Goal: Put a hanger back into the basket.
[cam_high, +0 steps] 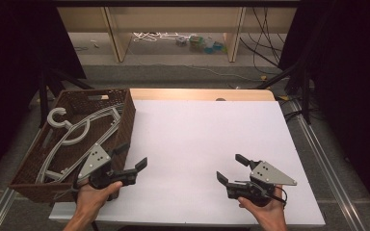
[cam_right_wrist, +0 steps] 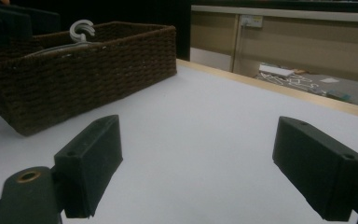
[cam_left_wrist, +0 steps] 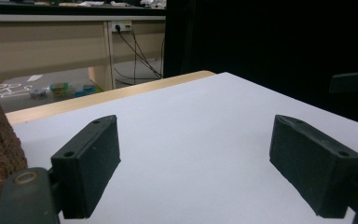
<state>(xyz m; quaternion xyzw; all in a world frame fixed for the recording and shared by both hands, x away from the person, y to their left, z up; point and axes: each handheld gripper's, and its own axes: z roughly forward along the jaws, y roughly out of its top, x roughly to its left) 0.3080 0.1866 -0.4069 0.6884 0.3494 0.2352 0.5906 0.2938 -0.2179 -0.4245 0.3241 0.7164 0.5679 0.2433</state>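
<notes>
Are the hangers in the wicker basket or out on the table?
In. The grey hangers lie inside the brown wicker basket, one hook poking above its rim; both grippers are open and hold nothing.

Basket (cam_high: 38, 173): near corner hidden behind left tongs (cam_high: 134, 155) in the high view. Hangers (cam_high: 77, 132) overlap; count unclear. Right gripper view: only one hook (cam_right_wrist: 81, 30) shows above the rim. Floor clutter (cam_high: 200, 43) too small to identify.
</notes>
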